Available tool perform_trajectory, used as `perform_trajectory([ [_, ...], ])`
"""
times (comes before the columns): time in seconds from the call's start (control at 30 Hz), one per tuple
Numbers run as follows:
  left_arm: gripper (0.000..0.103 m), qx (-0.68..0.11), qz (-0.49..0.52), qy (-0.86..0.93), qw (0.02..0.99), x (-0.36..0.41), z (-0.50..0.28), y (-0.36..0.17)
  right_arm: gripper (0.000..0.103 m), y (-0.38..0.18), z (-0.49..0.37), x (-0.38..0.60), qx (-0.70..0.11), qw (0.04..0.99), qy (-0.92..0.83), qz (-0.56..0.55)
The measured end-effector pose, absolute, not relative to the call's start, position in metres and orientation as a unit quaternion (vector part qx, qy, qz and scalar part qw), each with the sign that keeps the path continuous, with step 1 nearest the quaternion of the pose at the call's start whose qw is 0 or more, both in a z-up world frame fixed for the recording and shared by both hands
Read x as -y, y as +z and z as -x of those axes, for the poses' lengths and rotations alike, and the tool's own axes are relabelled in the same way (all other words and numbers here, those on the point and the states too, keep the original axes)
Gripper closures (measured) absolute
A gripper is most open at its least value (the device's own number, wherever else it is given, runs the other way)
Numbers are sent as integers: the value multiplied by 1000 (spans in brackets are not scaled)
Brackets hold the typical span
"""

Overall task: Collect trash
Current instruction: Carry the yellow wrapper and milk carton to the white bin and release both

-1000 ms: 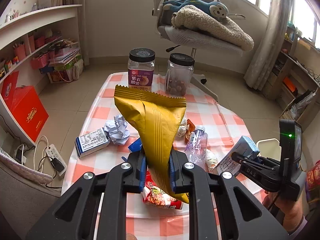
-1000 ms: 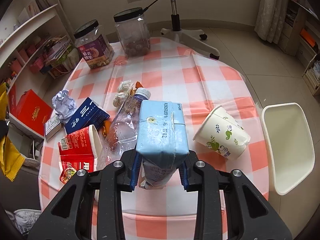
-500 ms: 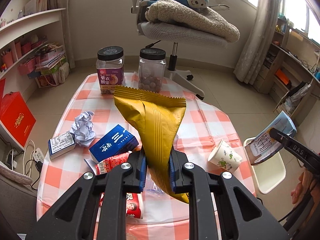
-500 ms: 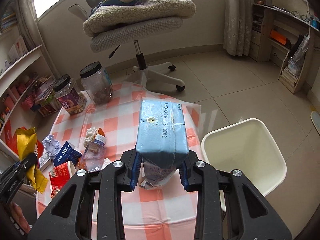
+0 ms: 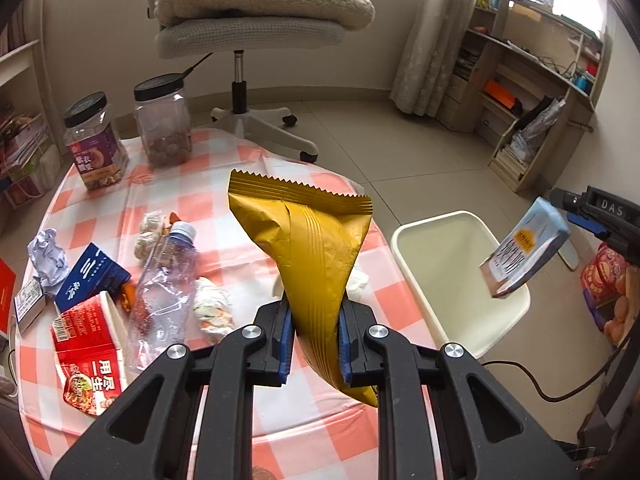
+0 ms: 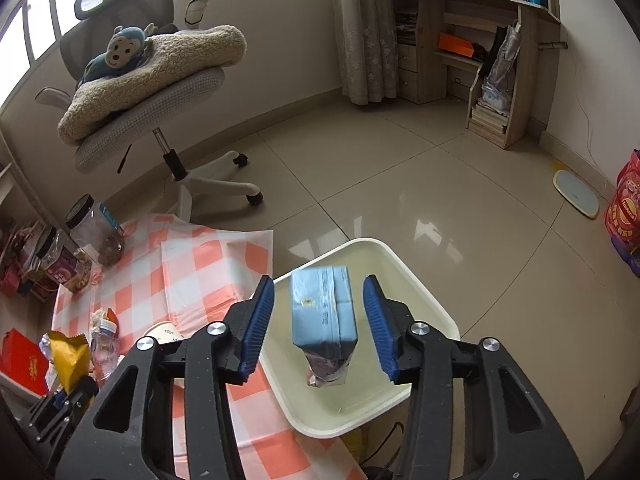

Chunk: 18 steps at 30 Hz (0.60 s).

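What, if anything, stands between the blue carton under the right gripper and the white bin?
Nothing visible does. The blue carton hangs directly over the open white bin, clear of both pads, the right gripper's jaws having just opened. The bin looks empty.

your left gripper (image 5: 312, 340) pinches a crinkled, glossy gold foil wrapper (image 5: 308, 256). beneath you, a smooth white plastic bin (image 6: 404, 400) stands on shiny floor tiles (image 6: 440, 184), beside a checked, glossy tablecloth (image 6: 200, 276).

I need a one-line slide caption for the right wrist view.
Right gripper, jaws just opened, releases the blue carton above the white bin.
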<state>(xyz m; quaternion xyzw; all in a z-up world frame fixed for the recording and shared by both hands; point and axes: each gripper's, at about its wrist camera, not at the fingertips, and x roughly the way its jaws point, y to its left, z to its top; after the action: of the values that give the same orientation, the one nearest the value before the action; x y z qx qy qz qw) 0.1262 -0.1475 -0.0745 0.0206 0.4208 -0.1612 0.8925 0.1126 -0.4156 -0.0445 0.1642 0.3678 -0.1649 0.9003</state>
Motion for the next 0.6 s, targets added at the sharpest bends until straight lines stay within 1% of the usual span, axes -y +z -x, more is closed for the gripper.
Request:
perform_trajectory([
  [0.07,85,-423,-31,-177,888,172,-126,-80,38,-38,-104,430,-351,902,-186,-172],
  [0.17,85,-426,-46,-198,882,208,-126,-85,30,-31,-93,452,-329,900,-206,-198],
  [0.37,85,-425,-59,-237,872,273,-131,-83,23,-27,-73,490,-302,890,-232,-253],
  [0.5,85,-430,-57,-260,863,308,-137,-81,22,-25,-61,510,-283,883,-244,-283],
  [0.6,79,-440,-54,-281,851,332,-143,-84,21,-24,-53,519,-275,880,-254,-294],
])
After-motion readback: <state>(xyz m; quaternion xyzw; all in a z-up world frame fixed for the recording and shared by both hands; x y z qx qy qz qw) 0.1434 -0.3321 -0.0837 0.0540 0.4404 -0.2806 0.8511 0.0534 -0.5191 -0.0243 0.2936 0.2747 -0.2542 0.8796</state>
